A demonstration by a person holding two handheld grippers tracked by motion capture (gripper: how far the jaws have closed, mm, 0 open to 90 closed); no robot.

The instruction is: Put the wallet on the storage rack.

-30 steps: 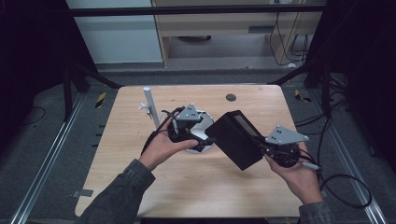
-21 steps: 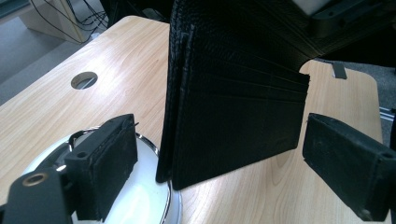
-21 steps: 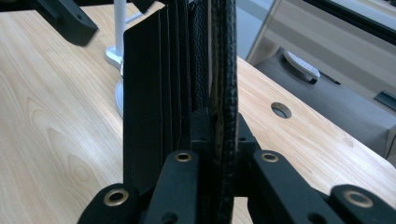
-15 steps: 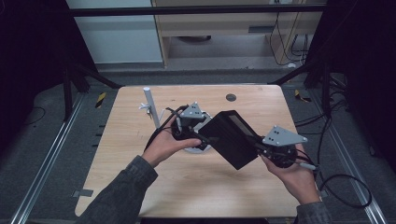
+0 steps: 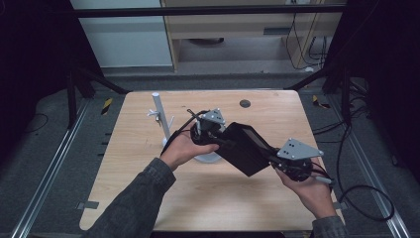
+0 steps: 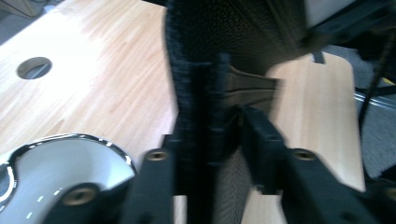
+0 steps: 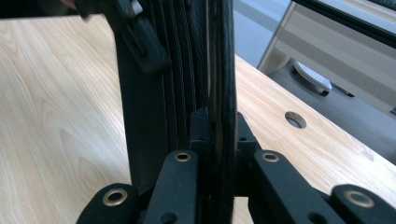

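Black case: I see a flat black folder-like case (image 5: 247,148) held up off the counter (image 5: 148,198), tilted, one end toward each claw, over the middle of the top.
Left claw: my left claw (image 5: 220,139) sits at the upper-left end of the case. In the left gripper view its jaws have just been closing, and the ribbed edge of the case (image 6: 205,93) stands between them; both jaws press against that edge, so I read it as gripping the case.
Right claw: my right claw (image 5: 277,161) is at the lower-right end. In the right gripper view the jaws are clamped tight on one thin stiff panel of the case (image 7: 219,70), with the stacked folds of the case just to the left of that panel.
Case versus claws: it spans the gap between the two claws, touching both and clear of the counter.
Stand: a white post on a round shiny base (image 5: 205,157) stands on the counter just beside and below my left hand (image 5: 183,148); the base's rim (image 6: 60,158) shows close under the left claw.
Counter hole: a round hole (image 5: 244,103) lies beyond the case, well apart.
Right hand: my right hand (image 5: 309,191) holds its claw near the counter's right edge.
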